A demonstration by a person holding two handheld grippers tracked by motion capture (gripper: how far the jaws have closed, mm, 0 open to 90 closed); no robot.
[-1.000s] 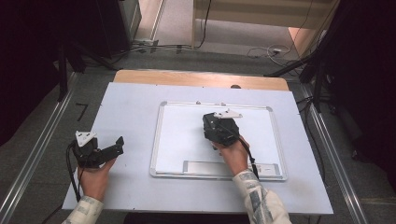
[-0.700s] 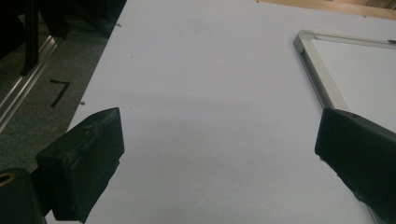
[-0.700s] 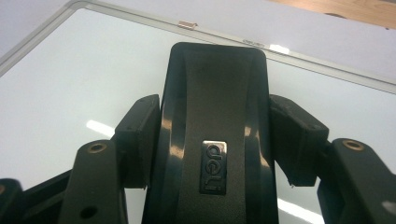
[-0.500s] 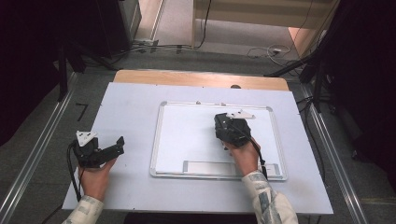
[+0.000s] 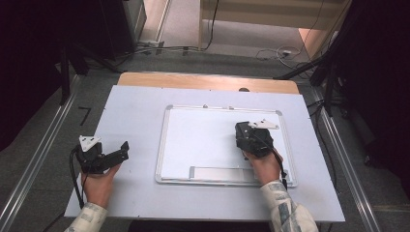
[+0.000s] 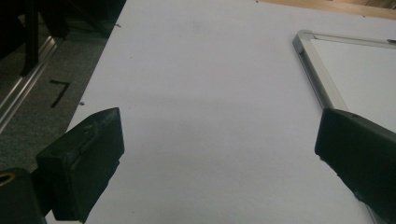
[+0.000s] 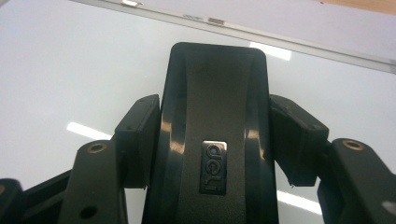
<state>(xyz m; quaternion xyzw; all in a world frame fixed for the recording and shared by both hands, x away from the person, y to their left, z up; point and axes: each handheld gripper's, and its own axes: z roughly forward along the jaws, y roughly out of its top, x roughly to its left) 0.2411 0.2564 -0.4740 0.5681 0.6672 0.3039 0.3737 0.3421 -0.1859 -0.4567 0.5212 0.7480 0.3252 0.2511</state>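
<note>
**Gripping a black eraser on the whiteboard**

Sitting on the white surface of the whiteboard (image 5: 203, 140), toward its right side, the black eraser (image 7: 215, 140) is clamped between the two jaws of the right hand-held gripper (image 5: 247, 137). In the right gripper view the jaws press against the eraser's two long sides, and a small silver badge reading "deli" shows on its glossy top. The eraser's far end points toward the board's upper frame, whose silver strip runs across the top of that view. Light streaks reflect off the board on either side of the eraser.

In the high view the right hand (image 5: 263, 164) holds that hand-held gripper from behind, a patterned sleeve coming in from the bottom edge, and a cable trails down past the wrist. A grey three-cornered plate sits on top of the tool. Near the board's lower frame lies a long grey tray strip (image 5: 220, 172), just in front of the hand.

The whiteboard lies flat in the middle of the pale blue worktop (image 5: 135, 106), its silver frame square with the worktop's edges.

Well apart from the board, near the worktop's lower left corner, the left hand-held gripper (image 5: 122, 151) rests low over the bare surface with its jaws spread wide and nothing between them. The left gripper view shows the board's left frame corner (image 6: 306, 37) beyond its right-hand jaw.
</note>
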